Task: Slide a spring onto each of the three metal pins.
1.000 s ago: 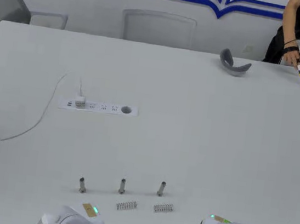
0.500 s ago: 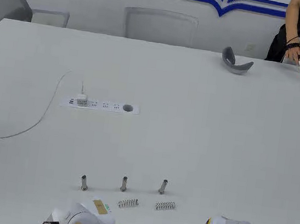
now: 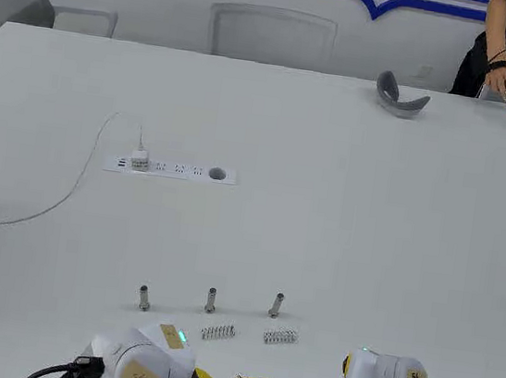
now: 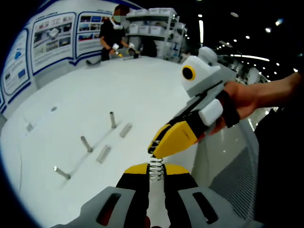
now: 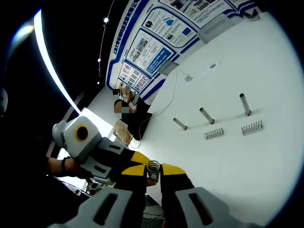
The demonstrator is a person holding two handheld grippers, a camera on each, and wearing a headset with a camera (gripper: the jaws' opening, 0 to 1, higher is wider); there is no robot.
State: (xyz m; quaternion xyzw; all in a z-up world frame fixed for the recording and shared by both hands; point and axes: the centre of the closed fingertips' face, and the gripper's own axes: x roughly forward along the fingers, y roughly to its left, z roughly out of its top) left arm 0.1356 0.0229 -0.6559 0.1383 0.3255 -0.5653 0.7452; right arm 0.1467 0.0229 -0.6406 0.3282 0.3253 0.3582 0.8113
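White table (image 3: 342, 219) carries three short grey metal pins (image 3: 210, 299), upright in a row close to its near edge. Two small coiled steel springs (image 3: 217, 332) lie flat just on the near side of the middle and right pins. Nearer still, the left gripper (image 4: 156, 173) is pinched almost closed on one end of a third spring (image 4: 155, 167). The right gripper (image 5: 154, 172) is clamped on the other end.
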